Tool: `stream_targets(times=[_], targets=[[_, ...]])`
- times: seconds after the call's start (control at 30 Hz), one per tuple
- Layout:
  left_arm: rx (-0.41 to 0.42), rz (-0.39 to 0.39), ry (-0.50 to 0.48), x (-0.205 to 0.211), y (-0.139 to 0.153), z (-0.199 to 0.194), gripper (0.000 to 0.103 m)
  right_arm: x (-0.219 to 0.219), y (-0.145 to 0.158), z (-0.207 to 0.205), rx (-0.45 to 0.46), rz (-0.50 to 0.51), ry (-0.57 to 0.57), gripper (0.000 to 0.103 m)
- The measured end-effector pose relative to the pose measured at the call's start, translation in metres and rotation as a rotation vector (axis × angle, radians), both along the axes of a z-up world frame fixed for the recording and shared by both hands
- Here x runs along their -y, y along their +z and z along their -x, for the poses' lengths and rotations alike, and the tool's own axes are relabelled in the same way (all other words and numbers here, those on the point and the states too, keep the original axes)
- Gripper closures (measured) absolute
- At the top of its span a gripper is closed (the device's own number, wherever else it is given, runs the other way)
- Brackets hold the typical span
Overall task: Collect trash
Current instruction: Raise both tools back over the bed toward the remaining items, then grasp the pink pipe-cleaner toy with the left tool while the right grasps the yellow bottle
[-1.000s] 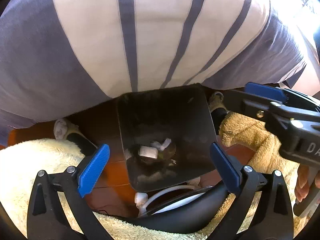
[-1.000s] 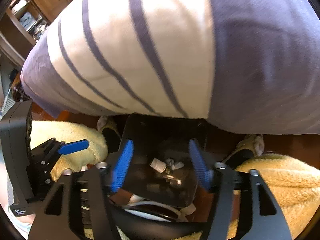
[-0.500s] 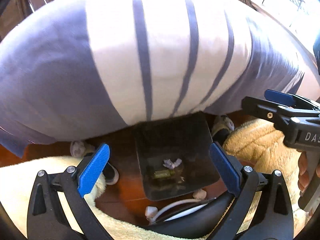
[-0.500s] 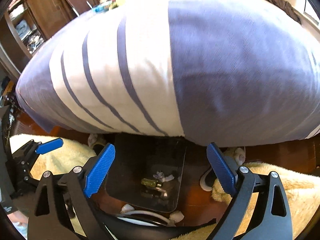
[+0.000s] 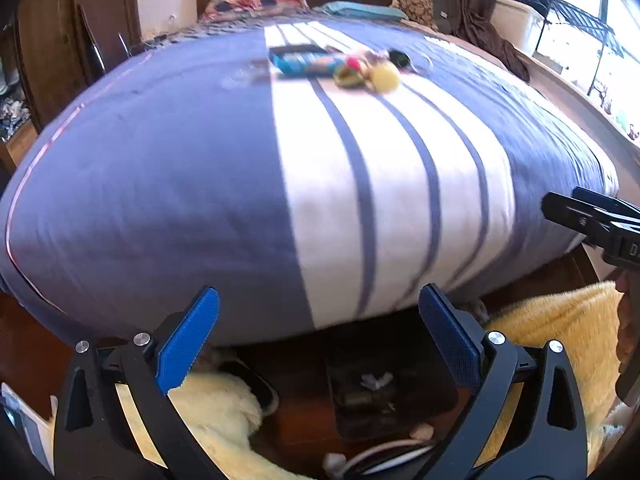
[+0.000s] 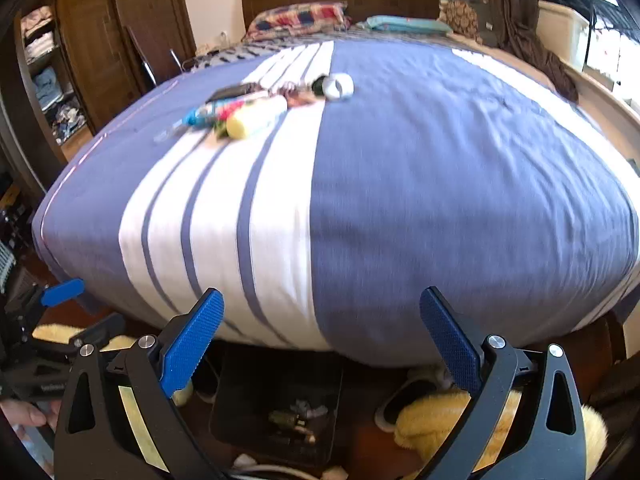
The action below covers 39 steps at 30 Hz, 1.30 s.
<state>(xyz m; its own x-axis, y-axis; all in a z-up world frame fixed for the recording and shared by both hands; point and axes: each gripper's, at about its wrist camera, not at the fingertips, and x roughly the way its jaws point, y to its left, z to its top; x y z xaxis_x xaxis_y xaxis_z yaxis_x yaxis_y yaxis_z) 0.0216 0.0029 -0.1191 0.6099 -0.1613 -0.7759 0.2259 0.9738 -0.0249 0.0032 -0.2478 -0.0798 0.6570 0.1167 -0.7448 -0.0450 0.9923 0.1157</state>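
- Left wrist view: the left gripper (image 5: 318, 340) has its blue-padded fingers (image 5: 188, 342) spread wide, with nothing between them.
- Below the fingers, on the dark wooden floor at the foot of the bed (image 5: 320, 184), stands a black bin (image 5: 390, 396); a crumpled white scrap (image 5: 376, 379) and some darker bits lie in its bottom.
- On top of the blue-and-white striped cover, well away from the bin, lies a cluster of litter: a blue packet (image 5: 304, 60), a yellow ball-like thing (image 5: 385, 77) and small coloured pieces, all blurred.
- A cream fluffy rug (image 5: 216, 412) lies on the floor to the left of the bin, and a yellower one (image 5: 560, 320) to the right.
- The right gripper (image 5: 596, 220) shows at the right edge as a black body only.
- Right wrist view: the right gripper (image 6: 322, 338) has just been opening and now stands fully spread, empty.
- The black bin (image 6: 276, 408) sits on the floor between and below its fingers (image 6: 192, 342), under the bed's (image 6: 440, 200) end, with a small bottle-like item (image 6: 286, 418) and pale scraps inside.
- The litter on the cover shows here too: a yellow-ended white tube (image 6: 256, 118), a roll of white tape (image 6: 338, 86), a blue wrapper (image 6: 200, 114).
- The left gripper (image 6: 60, 292) shows at the left edge, one blue pad visible, with a hand (image 6: 28, 414) below it.
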Motion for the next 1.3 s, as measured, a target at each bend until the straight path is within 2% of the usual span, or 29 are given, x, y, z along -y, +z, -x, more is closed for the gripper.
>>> stream_targets(times=[0.33,0.53,0.77,0.9,0.97,1.07,1.3], targets=[[0.050,-0.013,0.039,-0.016,0.025,-0.049,0.008,-0.010,0.024,-0.050,0.049,-0.009,0.014,0.004],[0.050,-0.014,0.049,-0.024,0.034,-0.083,0.008,-0.034,0.021,-0.090,0.049,0.001,0.026,0.004],[0.044,-0.011,0.045,-0.030,0.035,-0.115,0.008,-0.052,0.010,-0.135,0.031,-0.058,0.009,0.006],[0.035,-0.003,0.040,-0.031,0.035,-0.128,0.008,-0.059,0.009,-0.157,0.030,-0.097,-0.012,0.029],[0.036,0.002,0.039,-0.030,0.036,-0.134,0.008,-0.063,0.009,-0.165,0.021,-0.093,-0.027,0.034],[0.033,0.008,0.026,-0.025,0.036,-0.141,0.008,-0.067,0.004,-0.175,0.002,-0.102,-0.045,0.037],[0.023,0.018,-0.017,-0.008,0.034,-0.155,0.008,-0.059,0.004,-0.182,-0.003,0.029,-0.106,0.038]])
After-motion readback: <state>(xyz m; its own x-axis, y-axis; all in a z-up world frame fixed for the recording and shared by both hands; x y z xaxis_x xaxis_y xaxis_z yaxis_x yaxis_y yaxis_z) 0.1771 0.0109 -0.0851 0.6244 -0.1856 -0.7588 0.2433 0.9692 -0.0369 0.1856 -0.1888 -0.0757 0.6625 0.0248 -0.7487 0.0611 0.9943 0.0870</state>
